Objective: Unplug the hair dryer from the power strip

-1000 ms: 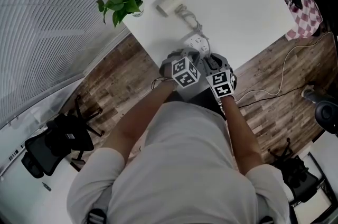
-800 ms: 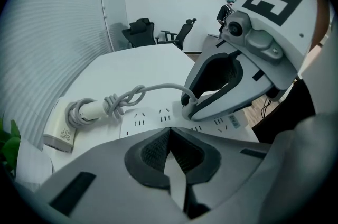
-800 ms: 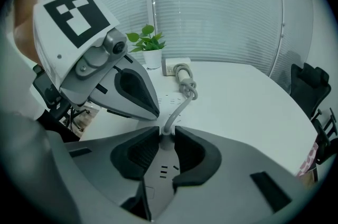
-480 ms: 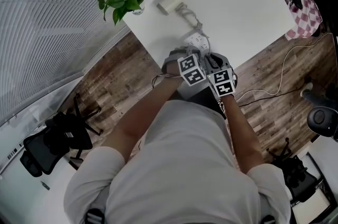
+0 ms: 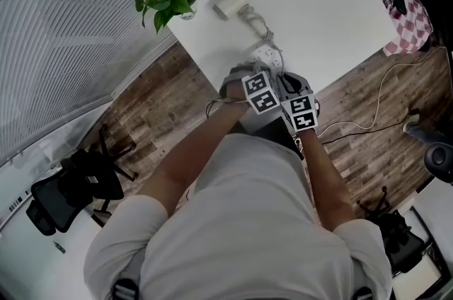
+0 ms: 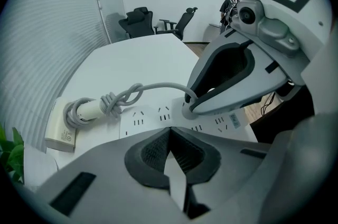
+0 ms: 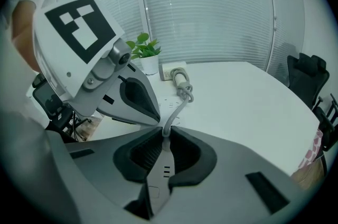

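A white folded hair dryer point(image 5: 230, 3) lies at the far side of the white table point(image 5: 318, 1). Its grey cord point(image 6: 153, 88), knotted near the dryer point(image 6: 60, 130), runs to a plug point(image 6: 188, 110) in the white power strip point(image 5: 265, 54) by the table's near edge. My right gripper point(image 7: 165, 133) has just been closing, and its pads now press on the plug where the cord point(image 7: 184, 92) ends. My left gripper point(image 6: 169, 133) is shut with nothing between its tips, at the near edge of the strip point(image 6: 153, 117) beside the right gripper point(image 6: 191, 106).
A potted plant point(image 5: 166, 0) stands at the table's left corner behind the dryer. Office chairs point(image 6: 140, 22) are past the table's far end. A checkered cloth point(image 5: 407, 19) and a loose cable point(image 5: 375, 114) are on the wooden floor to the right.
The left gripper's marker cube has tipped to the right and now sits closer to the right gripper's cube. The right gripper has stayed where it was.
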### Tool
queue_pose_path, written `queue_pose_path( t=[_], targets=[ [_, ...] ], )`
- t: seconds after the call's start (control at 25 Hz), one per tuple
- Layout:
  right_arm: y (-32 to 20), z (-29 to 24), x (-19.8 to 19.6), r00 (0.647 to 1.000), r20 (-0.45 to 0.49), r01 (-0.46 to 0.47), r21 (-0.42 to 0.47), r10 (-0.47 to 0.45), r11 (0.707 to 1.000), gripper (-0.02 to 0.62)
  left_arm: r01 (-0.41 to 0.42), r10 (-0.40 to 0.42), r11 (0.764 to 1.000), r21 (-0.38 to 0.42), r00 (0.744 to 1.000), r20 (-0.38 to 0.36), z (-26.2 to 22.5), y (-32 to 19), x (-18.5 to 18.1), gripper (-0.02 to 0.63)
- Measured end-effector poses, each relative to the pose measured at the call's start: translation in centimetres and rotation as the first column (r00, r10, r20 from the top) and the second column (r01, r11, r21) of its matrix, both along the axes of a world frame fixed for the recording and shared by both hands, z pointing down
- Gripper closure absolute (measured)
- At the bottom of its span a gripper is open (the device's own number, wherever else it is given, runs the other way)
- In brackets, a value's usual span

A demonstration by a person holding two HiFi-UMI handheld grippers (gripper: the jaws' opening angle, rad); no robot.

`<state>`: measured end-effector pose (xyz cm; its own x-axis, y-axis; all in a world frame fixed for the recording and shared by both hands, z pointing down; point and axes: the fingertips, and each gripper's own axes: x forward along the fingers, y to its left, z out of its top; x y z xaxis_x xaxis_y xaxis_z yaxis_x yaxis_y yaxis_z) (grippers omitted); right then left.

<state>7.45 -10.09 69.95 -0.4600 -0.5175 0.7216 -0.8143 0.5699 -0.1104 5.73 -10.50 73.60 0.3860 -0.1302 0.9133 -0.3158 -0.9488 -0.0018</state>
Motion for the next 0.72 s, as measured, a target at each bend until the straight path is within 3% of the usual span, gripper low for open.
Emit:
queue_pose_path(
  t=[0.56, 0.72],
  targets=[
    [0.4, -0.8, 0.4, 1.000, 0.009, -0.005, 0.023, 0.005, 1.000, 0.534, -0.024, 0.024, 1.000, 0.010, 0.999, 0.037, -0.1, 0.3, 0.4, 0.577],
    [-0.9, -4.1, -0.6, 0.999, 0.035, 0.023, 0.122, -0.027, 0.992, 0.534, -0.039, 0.039, 0.999, 0.013, 0.998, 0.043, 0.2, 0.1, 0.5, 0.577]
  ],
)
